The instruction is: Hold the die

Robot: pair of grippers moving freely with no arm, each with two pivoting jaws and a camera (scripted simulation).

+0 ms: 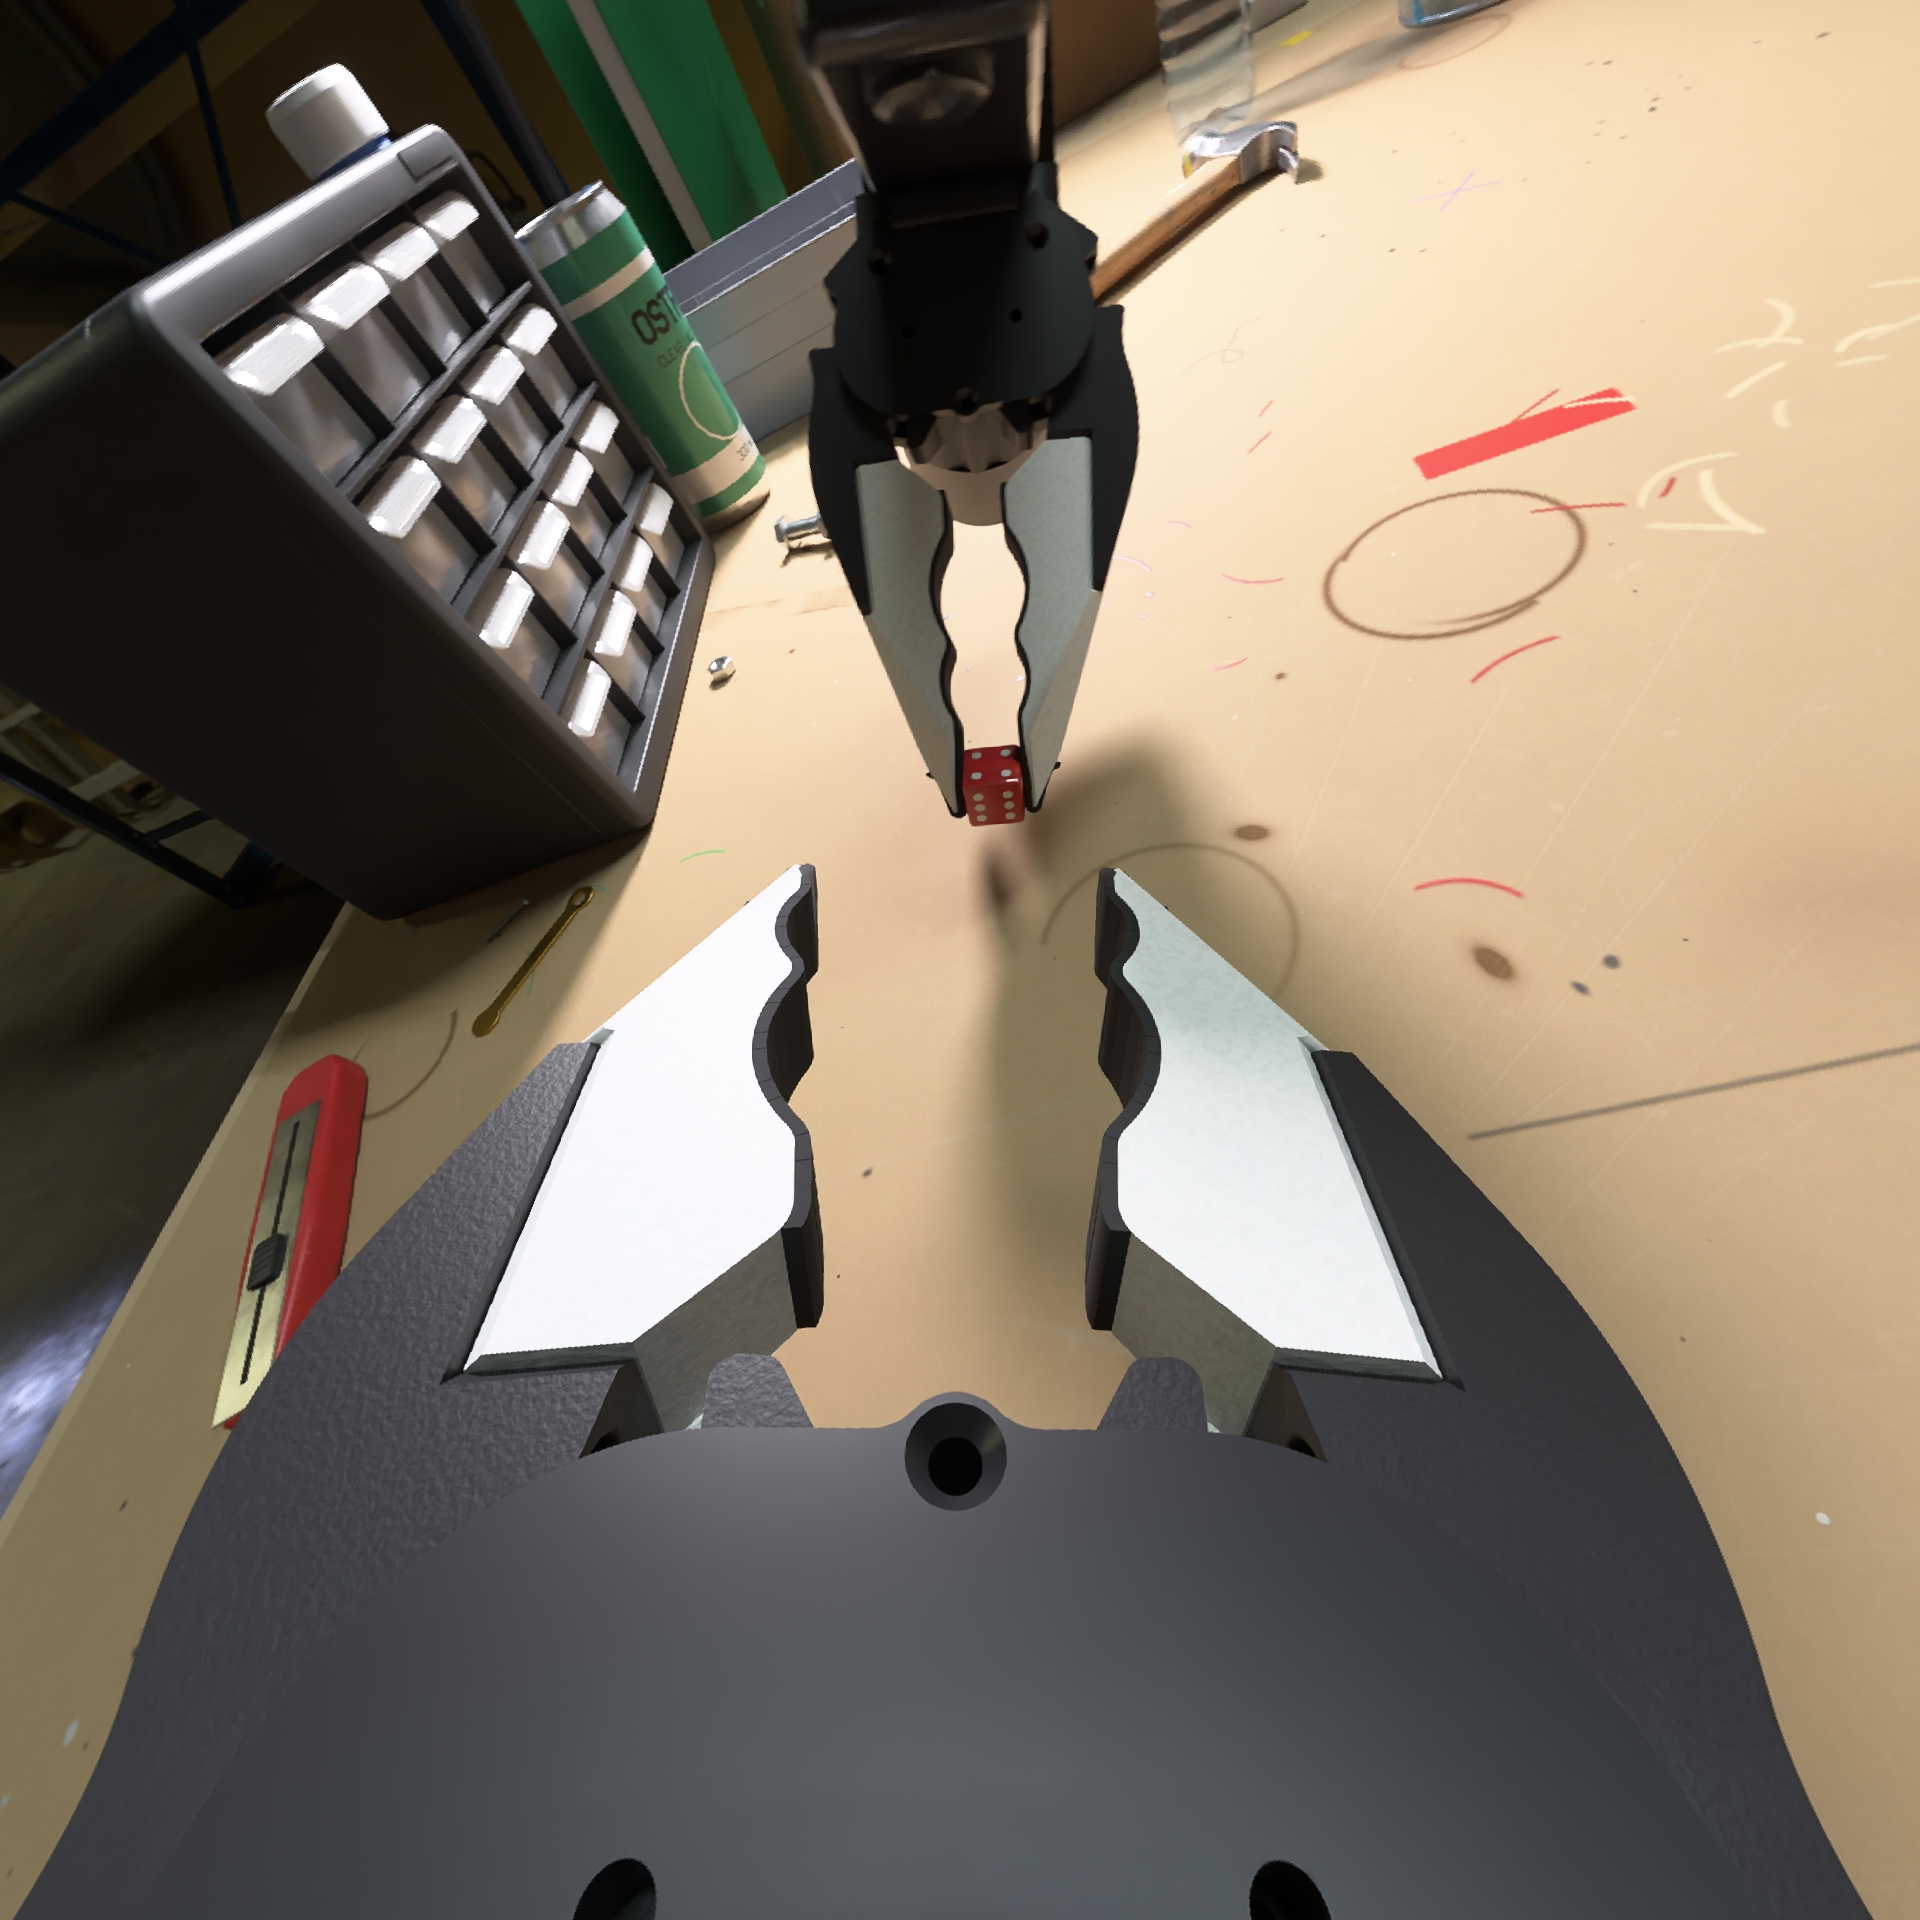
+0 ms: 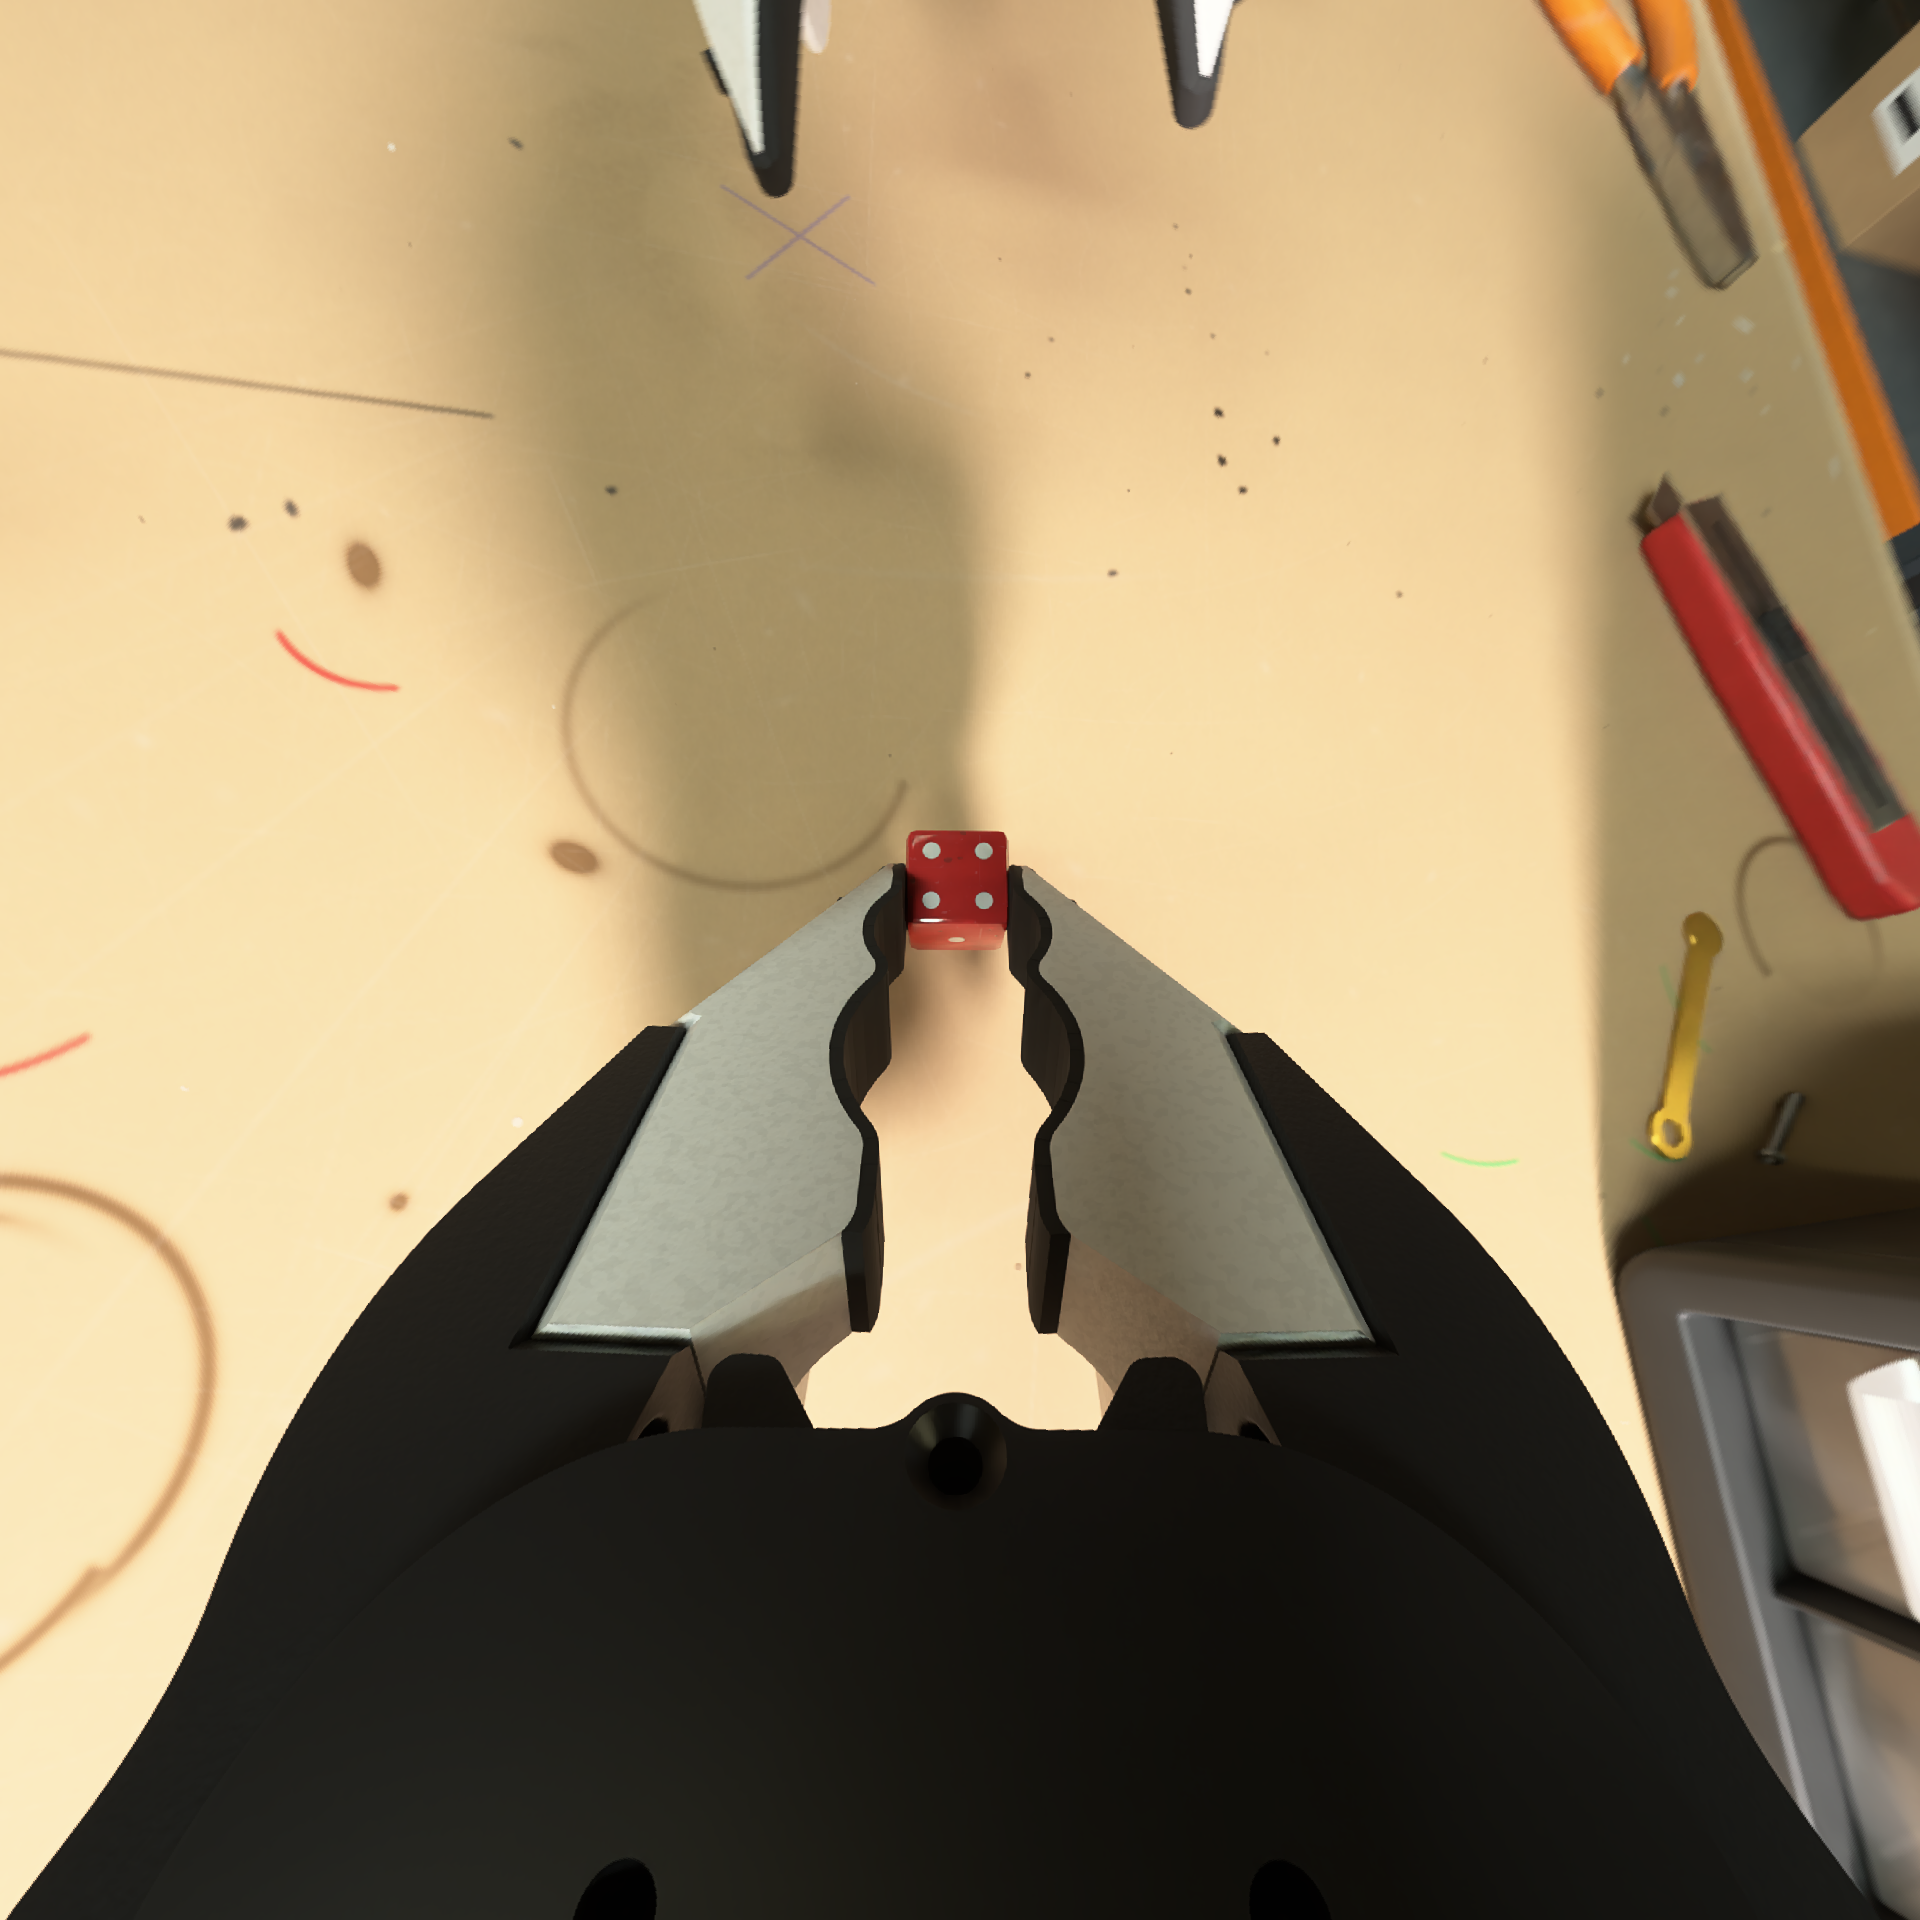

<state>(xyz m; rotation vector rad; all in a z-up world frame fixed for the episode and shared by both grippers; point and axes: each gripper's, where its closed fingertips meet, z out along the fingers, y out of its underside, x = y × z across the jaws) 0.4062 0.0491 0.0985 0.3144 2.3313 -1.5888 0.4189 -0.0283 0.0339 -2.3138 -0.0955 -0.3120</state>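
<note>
A small red die (image 2: 956, 883) with white pips is pinched between the fingertips of my right gripper (image 2: 956, 879), which is shut on it. In the left wrist view the right gripper (image 1: 994, 805) points down at the tan workbench (image 1: 1351, 1039) and holds the die (image 1: 994, 784) just above it, with a shadow underneath. My left gripper (image 1: 956, 883) is open and empty, a short way in front of the die and facing it. Its two fingertips (image 2: 774, 156) show at the top of the right wrist view.
A grey parts-drawer cabinet (image 1: 364, 520) and a green can (image 1: 665, 343) stand to the left. A red utility knife (image 1: 301, 1195) and a gold cotter pin (image 1: 530, 961) lie near the bench's left edge. A hammer (image 1: 1195, 208) lies behind. Orange-handled pliers (image 2: 1662, 156) lie far right.
</note>
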